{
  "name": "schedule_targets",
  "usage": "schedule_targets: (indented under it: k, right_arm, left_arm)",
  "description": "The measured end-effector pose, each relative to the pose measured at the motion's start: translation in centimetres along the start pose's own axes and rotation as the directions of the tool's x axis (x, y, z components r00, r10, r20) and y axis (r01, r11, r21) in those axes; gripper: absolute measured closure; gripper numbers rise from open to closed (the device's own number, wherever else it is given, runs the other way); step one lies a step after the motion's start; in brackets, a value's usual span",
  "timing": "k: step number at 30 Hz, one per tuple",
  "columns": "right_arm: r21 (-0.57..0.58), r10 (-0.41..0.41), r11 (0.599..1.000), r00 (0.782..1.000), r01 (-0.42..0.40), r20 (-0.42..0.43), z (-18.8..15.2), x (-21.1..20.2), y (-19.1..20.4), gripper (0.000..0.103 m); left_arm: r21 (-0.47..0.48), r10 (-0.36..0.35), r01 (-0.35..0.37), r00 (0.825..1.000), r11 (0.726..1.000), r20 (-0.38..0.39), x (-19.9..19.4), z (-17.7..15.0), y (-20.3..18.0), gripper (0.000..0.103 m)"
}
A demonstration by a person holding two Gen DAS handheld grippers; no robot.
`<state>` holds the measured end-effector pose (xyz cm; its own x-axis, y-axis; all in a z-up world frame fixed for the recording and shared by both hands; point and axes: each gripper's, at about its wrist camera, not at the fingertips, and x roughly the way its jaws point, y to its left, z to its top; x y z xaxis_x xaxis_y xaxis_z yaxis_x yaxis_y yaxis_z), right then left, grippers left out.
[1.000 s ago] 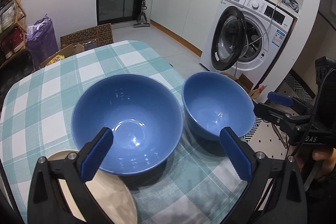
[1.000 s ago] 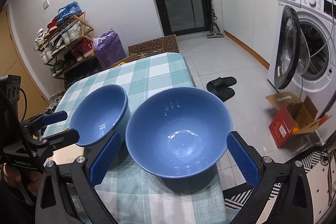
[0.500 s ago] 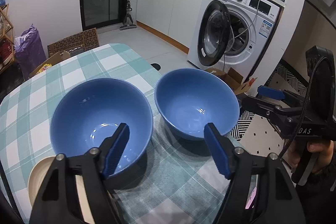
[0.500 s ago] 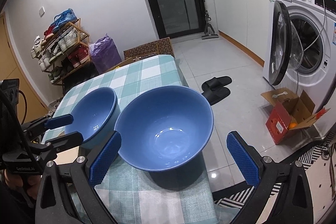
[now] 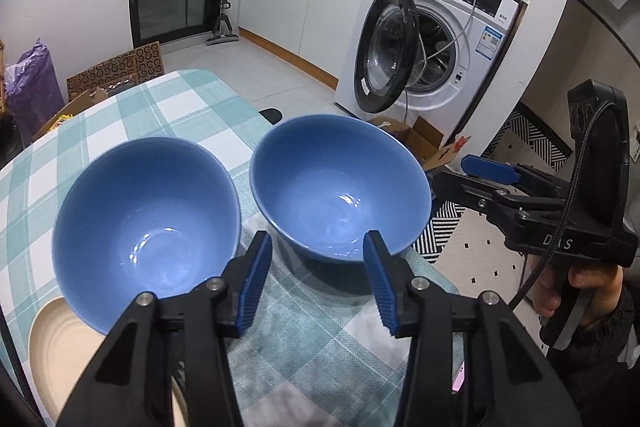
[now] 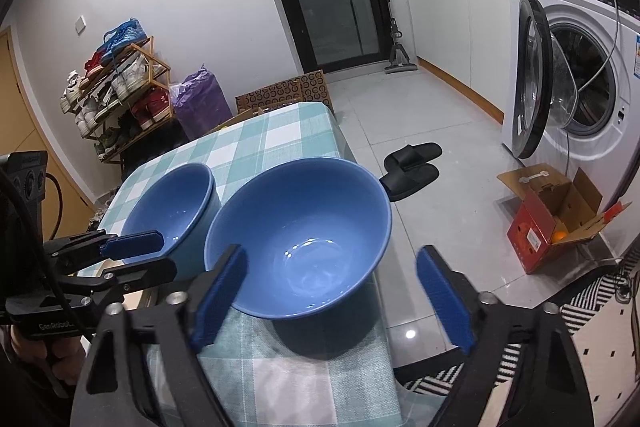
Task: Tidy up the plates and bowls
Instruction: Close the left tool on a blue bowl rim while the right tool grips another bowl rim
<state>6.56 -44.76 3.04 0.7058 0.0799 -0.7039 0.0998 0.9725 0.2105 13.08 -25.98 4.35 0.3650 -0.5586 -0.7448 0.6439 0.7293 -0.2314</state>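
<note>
Two blue bowls stand side by side on a checked tablecloth (image 5: 120,115). The left bowl (image 5: 148,227) (image 6: 172,199) rests partly on a cream plate (image 5: 60,347). The right bowl (image 5: 340,195) (image 6: 304,219) sits near the table's right edge. My left gripper (image 5: 318,279) (image 6: 164,253) hovers at the near side by the gap between the bowls. Its jaws are closing and press on nothing. My right gripper (image 6: 332,295) (image 5: 452,173) straddles the near part of the right bowl. Its jaws are closing too, with the right finger clear of the bowl.
A washing machine (image 5: 432,39) (image 6: 580,67) with its door open stands to the right. On the floor lie an open cardboard box (image 6: 560,223) and black slippers (image 6: 412,163). A shoe rack (image 6: 116,87) and a purple bag (image 6: 200,103) stand beyond the table's far end.
My left gripper has shifted right, from around the left bowl to the gap between the bowls, and its jaws have narrowed a lot. The right gripper's jaws have narrowed slightly.
</note>
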Motion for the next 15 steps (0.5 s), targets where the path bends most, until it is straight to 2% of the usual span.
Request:
schedule_targets:
  k: [7,15]
  right_arm:
    - [0.007,0.000,1.000,1.000,0.000,-0.014,-0.3,0.5,-0.5,0.021]
    - [0.038,-0.011,0.999,0.999,0.013,-0.033,-0.5,1.4,-1.7,0.023]
  left_arm:
    - [-0.047,0.003,-0.005,0.999,0.999,-0.045,1.3,0.0,0.2,0.056]
    - [-0.061,0.001,-0.004,0.998,0.998,-0.060,2.3,0.2,-0.2,0.056]
